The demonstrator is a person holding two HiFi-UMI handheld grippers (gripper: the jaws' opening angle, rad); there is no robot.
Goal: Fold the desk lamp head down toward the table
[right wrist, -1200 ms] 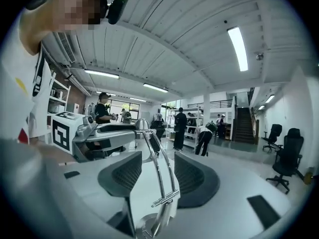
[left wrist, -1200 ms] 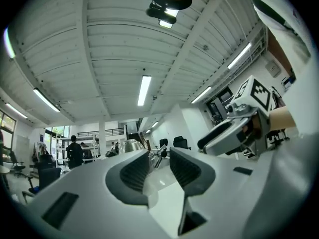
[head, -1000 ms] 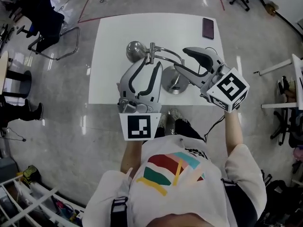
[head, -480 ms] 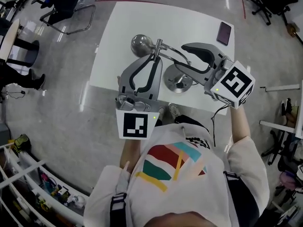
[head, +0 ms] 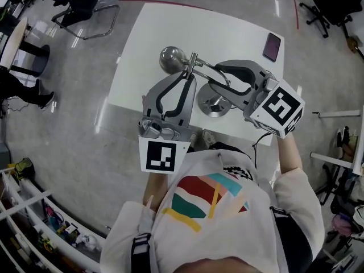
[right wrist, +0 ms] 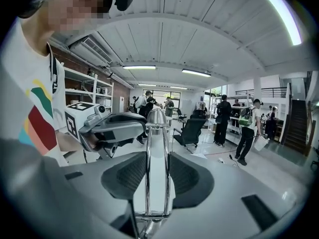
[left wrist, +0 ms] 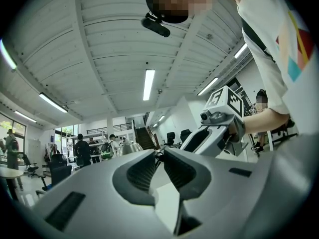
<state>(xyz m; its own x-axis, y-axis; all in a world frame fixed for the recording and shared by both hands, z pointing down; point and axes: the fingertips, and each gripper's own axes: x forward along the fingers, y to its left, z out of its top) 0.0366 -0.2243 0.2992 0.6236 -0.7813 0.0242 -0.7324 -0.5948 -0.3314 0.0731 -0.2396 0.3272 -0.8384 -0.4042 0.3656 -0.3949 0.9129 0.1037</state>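
Observation:
A chrome desk lamp stands on the white table point(head: 148, 38), its round base point(head: 213, 104) near the front edge and its dome head point(head: 170, 57) raised at the left. My left gripper point(head: 187, 73) point(left wrist: 159, 158) has just been closing, and its tips now pinch the upper arm joint beside the head. My right gripper point(head: 215, 75) point(right wrist: 157, 168) has also just been closing; the lower arm's two chrome rods point(right wrist: 157, 148) stand upright between its pads, which press on them. The left gripper's body hides part of the lamp arm in the head view.
A dark phone point(head: 271, 46) lies at the table's far right corner. Office chairs point(head: 85, 10) stand on the floor at the upper left, shelving point(head: 34, 226) at the lower left. People stand in the background of both gripper views.
Both pairs of jaws have narrowed: the left onto the lamp's upper joint, the right onto the lower arm rods. The right gripper has tilted a little. The lamp looks unmoved.

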